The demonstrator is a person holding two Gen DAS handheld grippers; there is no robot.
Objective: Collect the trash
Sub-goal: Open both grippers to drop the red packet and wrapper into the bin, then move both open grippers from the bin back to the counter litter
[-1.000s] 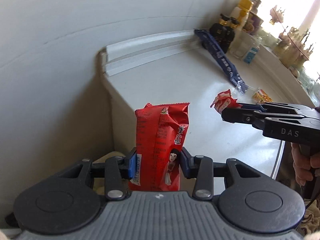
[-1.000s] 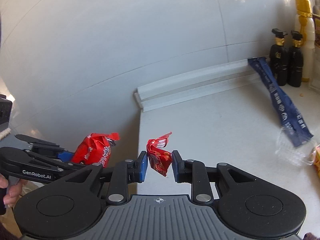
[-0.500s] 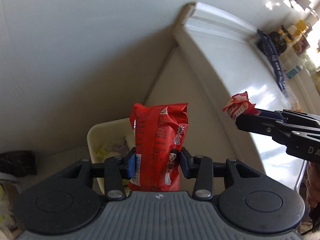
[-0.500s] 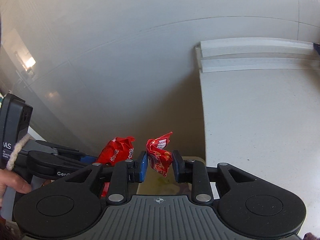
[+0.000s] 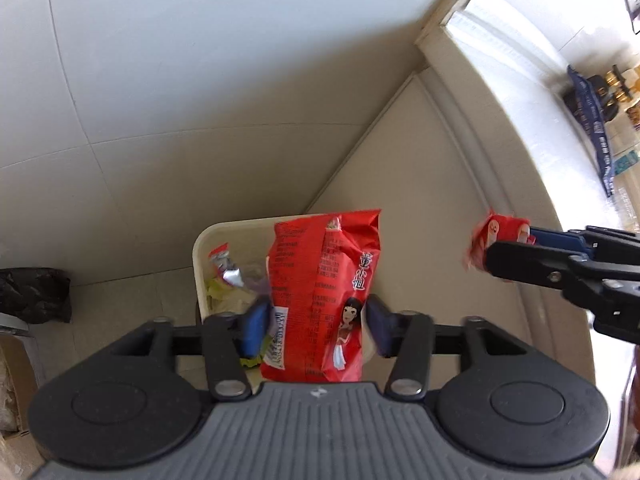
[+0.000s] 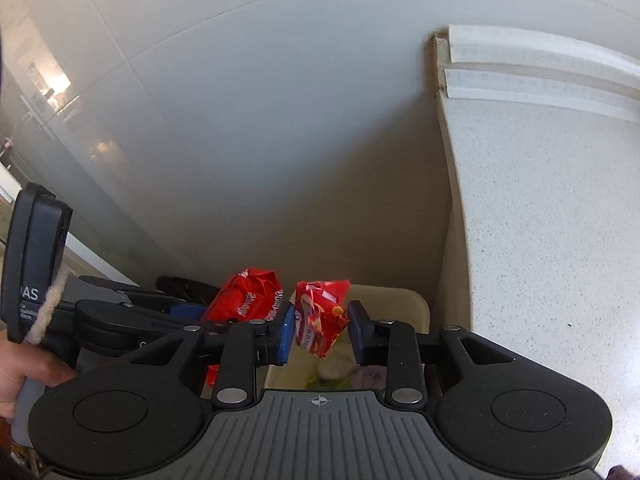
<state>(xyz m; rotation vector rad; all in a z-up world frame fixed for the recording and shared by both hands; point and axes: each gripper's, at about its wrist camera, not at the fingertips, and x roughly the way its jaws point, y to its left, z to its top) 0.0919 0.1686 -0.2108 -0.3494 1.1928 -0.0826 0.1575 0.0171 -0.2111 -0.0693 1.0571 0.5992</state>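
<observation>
Below both grippers: cream bin (image 5: 199, 256), wrappers inside | left gripper (image 5: 316, 320) loosening around red packet (image 5: 320, 292) | right gripper (image 6: 320, 330) loosening around small wrapper (image 6: 322, 320)

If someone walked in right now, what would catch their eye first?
The big red snack bag, upright between the left claw pads, which have just been opening, over the cream trash bin. Beside it, the right claw, also just opening, has a small crumpled red wrapper between its pads above that bin.

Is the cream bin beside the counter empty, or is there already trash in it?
Not empty. The cream plastic bin already holds litter: a silver-and-red foil wrapper and pale crumpled scraps. How full it is cannot be told.
</observation>
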